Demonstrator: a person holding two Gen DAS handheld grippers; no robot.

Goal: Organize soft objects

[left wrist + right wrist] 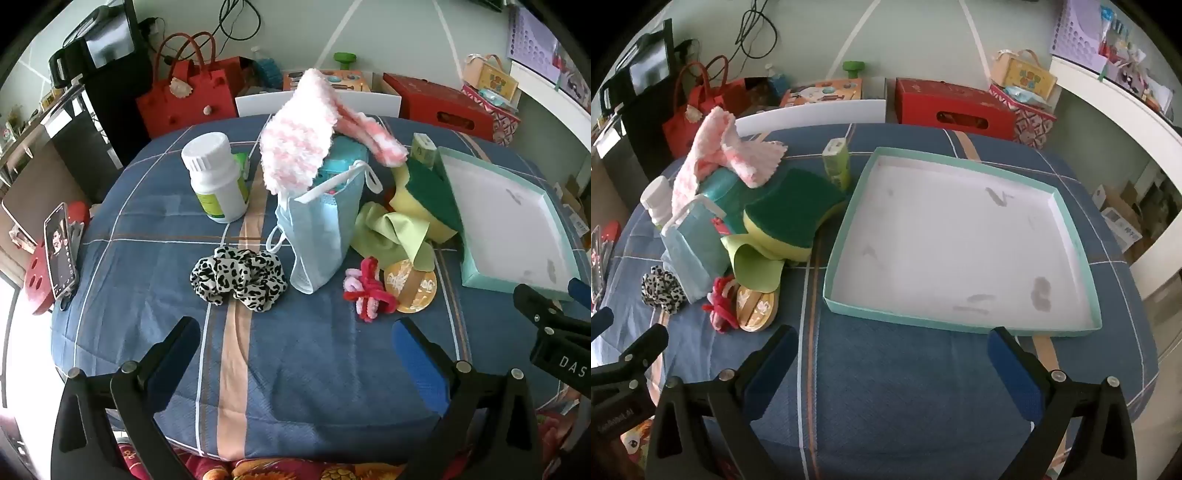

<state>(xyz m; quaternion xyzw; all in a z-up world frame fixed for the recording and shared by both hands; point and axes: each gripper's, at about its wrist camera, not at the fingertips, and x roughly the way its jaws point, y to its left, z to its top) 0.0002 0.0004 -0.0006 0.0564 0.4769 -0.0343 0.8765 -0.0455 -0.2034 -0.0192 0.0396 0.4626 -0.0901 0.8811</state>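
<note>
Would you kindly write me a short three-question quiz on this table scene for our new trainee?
1. True or false: the tray already holds a soft item.
2. Which lies nearest the left tool: A) sponge B) scrunchie C) white bottle?
3. What is draped over the teal container in the pile?

Key:
1. False; the tray shows only bare, stained white floor.
2. B.
3. The fluffy pink-and-white sock; a face mask leans against the front.
</note>
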